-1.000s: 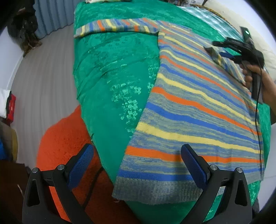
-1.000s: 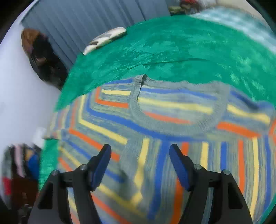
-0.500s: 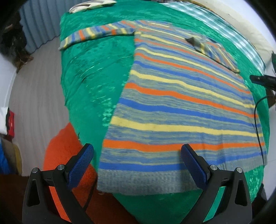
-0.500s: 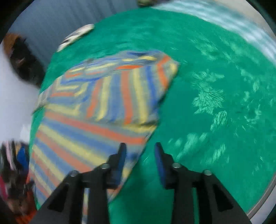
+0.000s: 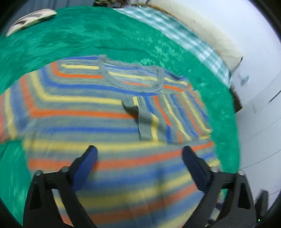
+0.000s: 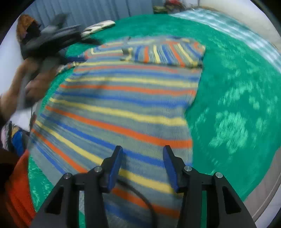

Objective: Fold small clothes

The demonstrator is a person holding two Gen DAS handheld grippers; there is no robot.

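A striped sweater point(image 5: 84, 121) in grey, blue, orange and yellow lies flat on a green bedspread point(image 5: 87, 36). Its right sleeve point(image 5: 168, 119) is folded in across the chest below the grey neckline point(image 5: 133, 77). My left gripper point(image 5: 138, 157) is open and empty above the sweater's body. In the right wrist view the sweater point(image 6: 123, 98) fills the middle, with the folded sleeve point(image 6: 165, 52) at the far end. My right gripper point(image 6: 142, 159) is open and empty over the hem area. The left gripper point(image 6: 52, 40) shows there at upper left, blurred, in a hand.
A striped pillow point(image 5: 29, 19) lies at the bed's far left corner. A checked green sheet point(image 5: 193, 43) and cream mattress edge point(image 5: 210, 36) run along the right. An orange rug point(image 6: 17, 189) lies beside the bed. Grey curtains point(image 6: 98, 10) hang behind.
The right gripper has opened wider and moved from beside the folded sleeve to over the hem. The left gripper has swung from the hem up over the sweater's chest.
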